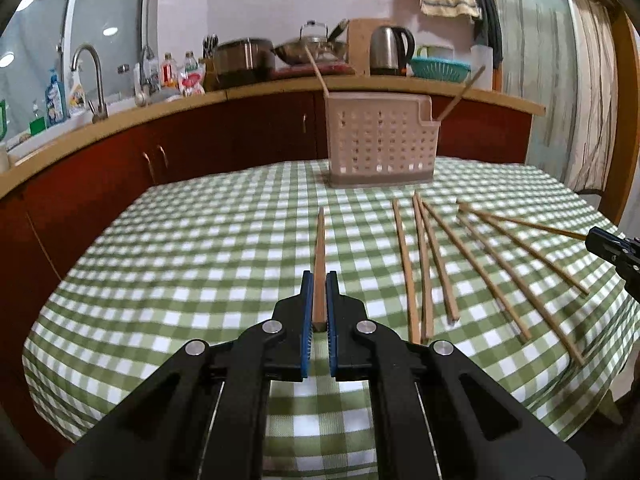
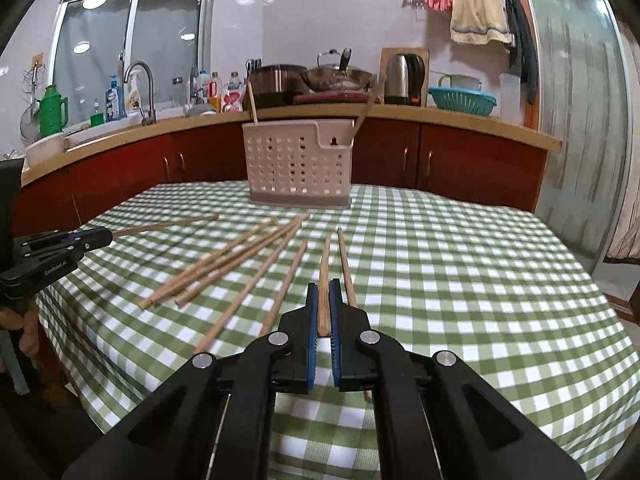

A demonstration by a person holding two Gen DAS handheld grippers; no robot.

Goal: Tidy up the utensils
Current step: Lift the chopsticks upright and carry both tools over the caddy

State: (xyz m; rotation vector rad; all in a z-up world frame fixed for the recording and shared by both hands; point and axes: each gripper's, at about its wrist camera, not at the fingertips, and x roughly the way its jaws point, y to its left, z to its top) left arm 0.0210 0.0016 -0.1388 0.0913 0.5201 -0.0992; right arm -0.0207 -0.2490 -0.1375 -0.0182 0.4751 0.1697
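In the left wrist view, the left gripper [image 1: 319, 280] has its blue pads closed tight on a single wooden chopstick [image 1: 320, 248], which points straight away toward the holder. The beige perforated utensil holder [image 1: 380, 140] stands at the far side of the green checked tablecloth [image 1: 180, 260], with one chopstick leaning out at its left end [image 1: 316, 68] and another at its right end [image 1: 460, 94]. To the right, loose chopsticks [image 1: 436, 264] lie fanned on the cloth. At the far right edge the right gripper [image 1: 612, 246] shows partly, with a chopstick reaching into its tip.

In the right wrist view, the right gripper [image 2: 324, 286] is pinched shut on one chopstick [image 2: 325, 264], aimed forward at the holder [image 2: 298, 164] on the far side of the table. Another chopstick [image 2: 346, 268] lies just beside the gripped one on the right. Left of it, a spread of chopsticks [image 2: 232, 264] lies on the cloth [image 2: 460, 280]. At the left edge the left gripper [image 2: 86, 238] is closed on its chopstick [image 2: 168, 224], which points right. Behind the table runs a kitchen counter [image 2: 460, 118] with a kettle [image 2: 402, 76] and a teal basket [image 2: 462, 100].
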